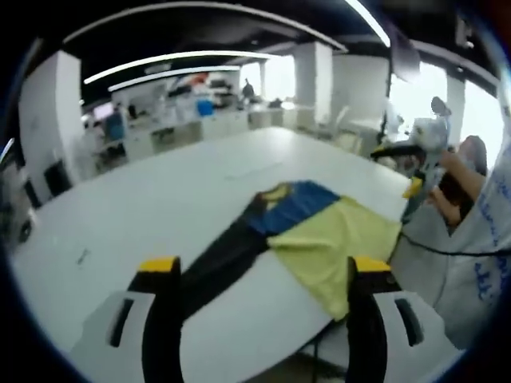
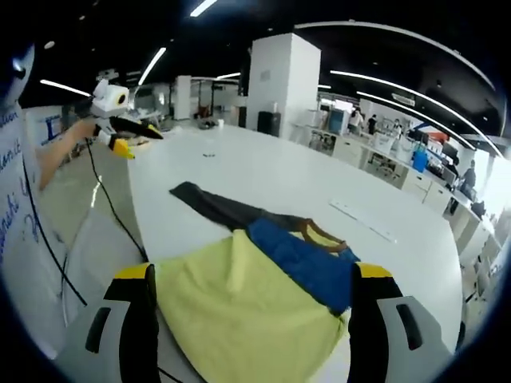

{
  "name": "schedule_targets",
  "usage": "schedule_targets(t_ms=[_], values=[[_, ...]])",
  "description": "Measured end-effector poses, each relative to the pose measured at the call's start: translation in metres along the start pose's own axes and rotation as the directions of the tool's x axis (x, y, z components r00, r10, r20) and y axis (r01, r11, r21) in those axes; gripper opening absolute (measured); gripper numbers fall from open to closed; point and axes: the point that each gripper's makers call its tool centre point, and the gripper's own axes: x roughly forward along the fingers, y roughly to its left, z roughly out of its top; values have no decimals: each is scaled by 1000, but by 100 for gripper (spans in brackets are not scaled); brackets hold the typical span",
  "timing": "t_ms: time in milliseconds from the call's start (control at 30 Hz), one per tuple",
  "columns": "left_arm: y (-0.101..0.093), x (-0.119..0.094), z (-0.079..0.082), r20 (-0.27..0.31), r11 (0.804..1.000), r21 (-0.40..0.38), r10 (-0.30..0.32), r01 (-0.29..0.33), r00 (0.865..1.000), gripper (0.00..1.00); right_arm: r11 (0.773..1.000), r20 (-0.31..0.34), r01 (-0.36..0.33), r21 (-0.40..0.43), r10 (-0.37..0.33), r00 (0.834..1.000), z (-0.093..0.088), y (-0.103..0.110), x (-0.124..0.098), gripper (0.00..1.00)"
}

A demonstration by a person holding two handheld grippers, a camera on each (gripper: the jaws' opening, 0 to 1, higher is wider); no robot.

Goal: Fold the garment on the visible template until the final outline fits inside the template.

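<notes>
One garment (image 1: 307, 231), in three colours: yellow body, blue upper part, black sleeve. It lies on one white table (image 1: 160, 199), near the edge by the person; in the right gripper view its yellow part (image 2: 239, 311) runs off the picture at 6 o'clock. No template outline can be made out.

Two grippers. Left gripper (image 1: 259, 275): jaws apart, holding nothing, above the table, garment at 12 o'clock. Right gripper (image 2: 254, 279): jaws apart, empty, over the yellow cloth.

One person's sleeve (image 1: 487, 231) at 3 o'clock, partly cut off.
</notes>
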Motion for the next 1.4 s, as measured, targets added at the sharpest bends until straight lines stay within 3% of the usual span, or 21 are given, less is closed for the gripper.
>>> schedule_targets(t_ms=[100, 267, 333, 433, 567, 633, 667, 767, 867, 933, 1033, 1100, 1133, 1200, 1333, 1400], values=[[10, 3, -6, -4, 999, -33, 0, 0, 1000, 76, 1000, 10, 6, -6, -6, 1000, 5, 3, -9, 100], [31, 9, -26, -66, 996, -75, 41, -46, 997, 70, 999, 9, 32, -22, -32, 999, 8, 5, -24, 100], [36, 12, -40, -110, 986, -159, 22, -40, 994, 72, 999, 16, 47, -22, -46, 999, 7, 1, -31, 100], [46, 19, -47, -86, 970, -242, 14, -34, 996, 67, 997, 17, 69, -15, -69, 997, 4, 0, -40, 100], [67, 26, -61, -82, 933, -357, 16, -44, 997, 60, 995, 16, 97, -1, -97, 995, 2, 0, -48, 100], [84, 27, -67, -79, 909, -410, 46, -75, 996, 55, 994, 17, 109, 13, -109, 994, 1, -1, -52, 100], [93, 28, -72, -80, 888, -453, 47, -79, 996, 53, 993, 18, 117, 14, -117, 993, 2, -1, -53, 100], [114, 28, -83, -99, 856, -508, 54, -97, 994, 50, 991, 11, 132, 11, -132, 991, 1, -1, -55, 100], [125, 28, -96, -136, 798, -591, 47, -119, 990, 47, 990, 9, 141, 14, -141, 990, 1, -2, -57, 100], [139, 29, -104, -138, 779, -612, 66, -138, 988, 44, 990, 7, 142, 20, -143, 990, 1, -2, -58, 100], [144, 30, -109, -135, 735, -662, 75, -147, 988, 36, 990, 18, 140, 34, -140, 990, 4, 0, -59, 100], [145, 32, -116, -152, 724, -671, 82, -163, 985, 35, 989, 13, 143, 29, -143, 990, 5, 0, -58, 100], [155, 31, -126, -180, 716, -675, 75, -178, 981, 34, 990, 12, 140, 26, -141, 990, 6, 1, -58, 100], [159, 33, -135, -212, 718, -666, 75, -200, 975, 33, 991, 24, 127, 35, -128, 992, 9, 3, -57, 100], [164, 37, -153, -269, 704, -671, 61, -232, 961, 30, 992, 40, 113, 58, -115, 993, 13, 4, -54, 100], [167, 41, -157, -275, 677, -698, 48, -234, 960, 29, 992, 28, 119, 43, -121, 992, 12, 4, -53, 100]])
